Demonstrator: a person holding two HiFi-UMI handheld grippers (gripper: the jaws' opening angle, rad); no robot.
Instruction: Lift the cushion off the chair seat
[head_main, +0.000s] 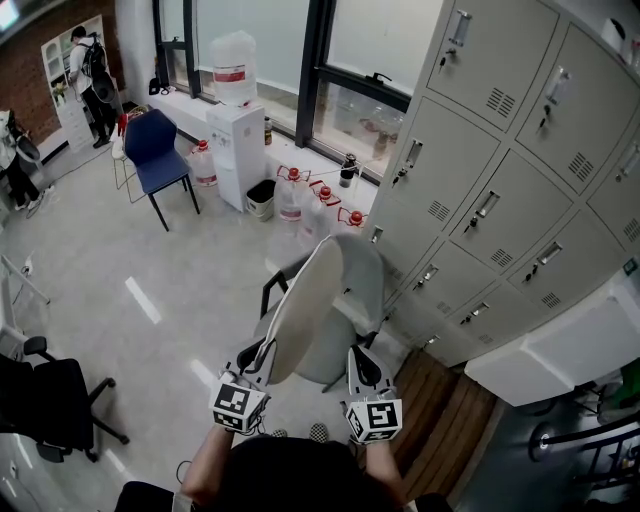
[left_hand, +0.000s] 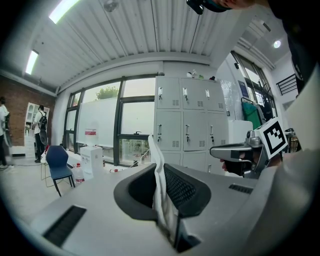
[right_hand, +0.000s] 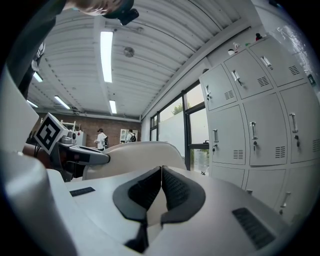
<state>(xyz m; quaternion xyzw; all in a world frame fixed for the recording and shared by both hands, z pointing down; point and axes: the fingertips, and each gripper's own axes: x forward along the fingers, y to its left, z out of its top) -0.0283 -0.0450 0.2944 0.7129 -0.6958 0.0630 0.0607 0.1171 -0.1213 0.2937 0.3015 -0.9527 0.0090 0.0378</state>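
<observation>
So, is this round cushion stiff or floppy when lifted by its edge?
Probably fairly stiff: the cushion stands on edge as a flat disc, not drooping, though the left gripper pinches only its rim. Likely light, since one pinch seems to carry it. The pinched fabric looks thin, so it might slip.

Right hand-held gripper (right_hand: 161, 168), jaws together

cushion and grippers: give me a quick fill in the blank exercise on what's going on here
1. The left gripper is shut on the ___ of the cushion.
2. Between the shut jaws of the right gripper there is ___.
3. The chair standing near the water dispenser is ___ in colour.

Missing words: edge; nothing; blue
</observation>
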